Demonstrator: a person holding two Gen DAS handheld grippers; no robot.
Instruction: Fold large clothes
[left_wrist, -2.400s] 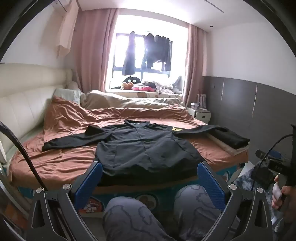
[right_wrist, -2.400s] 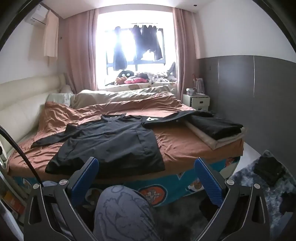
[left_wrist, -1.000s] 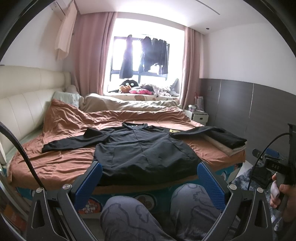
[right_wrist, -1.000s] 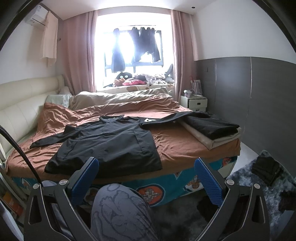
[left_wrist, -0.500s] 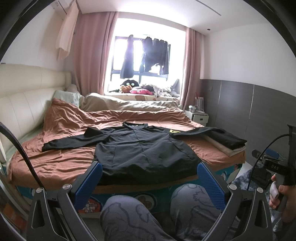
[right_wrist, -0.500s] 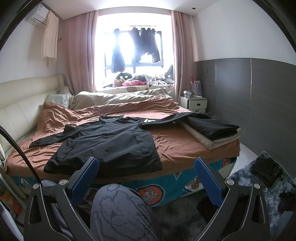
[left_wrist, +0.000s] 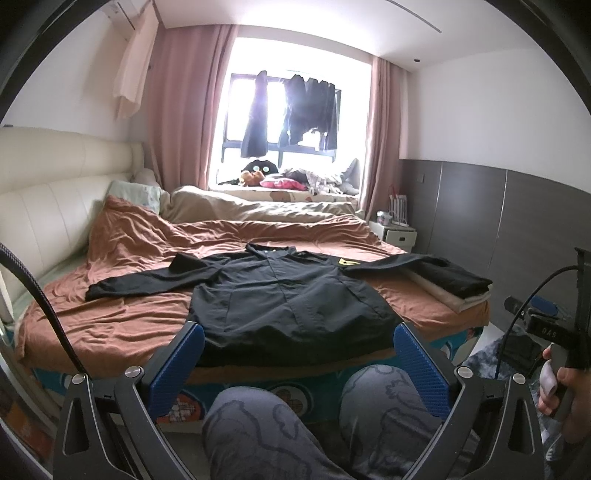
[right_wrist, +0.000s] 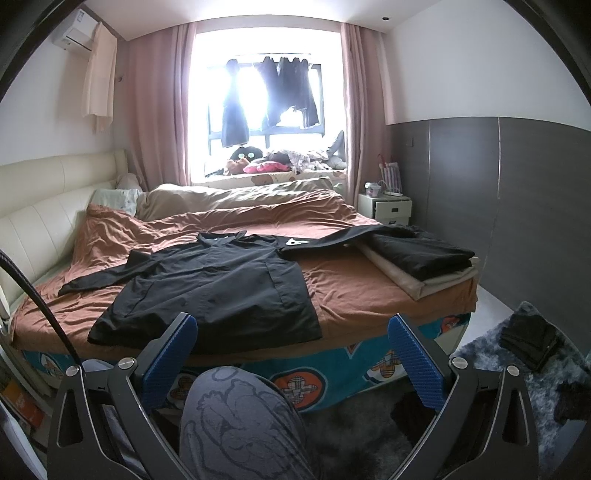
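On the brown bedspread a black jacket lies flat, sleeves spread, exactly as a moment earlier. Both the left gripper and the right gripper hang short of the bed, fingers wide apart and empty; folding has not begun.

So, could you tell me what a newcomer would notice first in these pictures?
Probably the black jacket spread flat, sleeves out, on the rust-brown bed, its hem near the bed's near edge. Next, the bright window behind it, with dark clothes hanging against the light. Both the left hand-held gripper and the right hand-held gripper are open and hold nothing.
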